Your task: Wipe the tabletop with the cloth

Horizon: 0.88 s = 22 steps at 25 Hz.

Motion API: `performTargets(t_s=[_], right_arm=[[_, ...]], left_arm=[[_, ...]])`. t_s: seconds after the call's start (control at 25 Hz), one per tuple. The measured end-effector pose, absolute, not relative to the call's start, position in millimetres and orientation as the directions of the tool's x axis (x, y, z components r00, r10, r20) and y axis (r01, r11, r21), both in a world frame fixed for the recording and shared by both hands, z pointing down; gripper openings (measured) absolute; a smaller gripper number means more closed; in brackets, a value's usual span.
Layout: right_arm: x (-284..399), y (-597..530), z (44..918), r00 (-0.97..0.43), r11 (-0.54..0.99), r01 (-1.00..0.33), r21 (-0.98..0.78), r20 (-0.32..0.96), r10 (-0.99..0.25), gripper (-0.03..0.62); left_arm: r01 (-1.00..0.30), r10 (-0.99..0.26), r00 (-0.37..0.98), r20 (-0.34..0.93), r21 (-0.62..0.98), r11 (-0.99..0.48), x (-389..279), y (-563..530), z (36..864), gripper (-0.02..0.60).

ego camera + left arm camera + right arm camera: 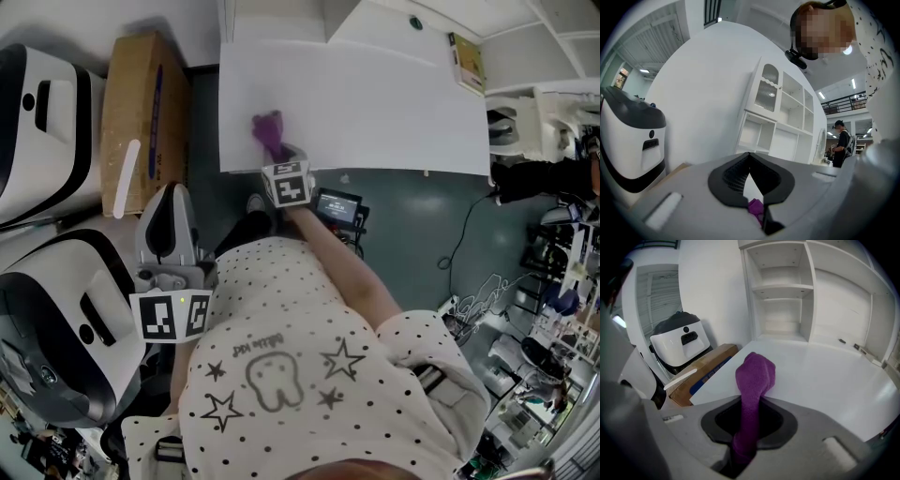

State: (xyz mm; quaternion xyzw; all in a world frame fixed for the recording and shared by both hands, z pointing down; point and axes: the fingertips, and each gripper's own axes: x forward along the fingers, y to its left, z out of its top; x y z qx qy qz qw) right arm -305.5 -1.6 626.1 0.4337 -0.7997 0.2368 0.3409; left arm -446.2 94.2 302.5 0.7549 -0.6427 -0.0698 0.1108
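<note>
Starting at the left, two big white machines (42,122) stand on the floor, with a brown cardboard box (141,103) next to them. The left gripper (171,199) is near the person's body, off the table and beside the box. Its jaws are pressed together at the tips and hold nothing. A tiny bit of purple shows through the slit low down, but I cannot tell what it is.

Further right, the purple cloth (268,129) sits on the white table (394,103), close to the table's near left corner. The right gripper (284,157) has its jaws squeezed tight on one end of the cloth. The other end stands up in a lump past the tips.

Some things could go wrong, I think. The cloth is bunched up, so only a small spot may rub the table and parts may get missed. It is also close to the edge, so a push to the left or to the near side could slide it off. A hard push may tug the cloth out of the jaws.
</note>
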Motion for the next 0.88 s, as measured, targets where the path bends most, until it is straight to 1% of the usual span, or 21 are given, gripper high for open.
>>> performTargets(t_s=[0.88], right_arm=[[-369.4,16.5,618.6,-0.519,0.645,-0.750,-0.145,0.734,-0.438,0.061]], left_arm=[[-0.957,-0.988,0.150,0.041,0.257,-0.134,-455.7,88.7,303.8,-0.005]])
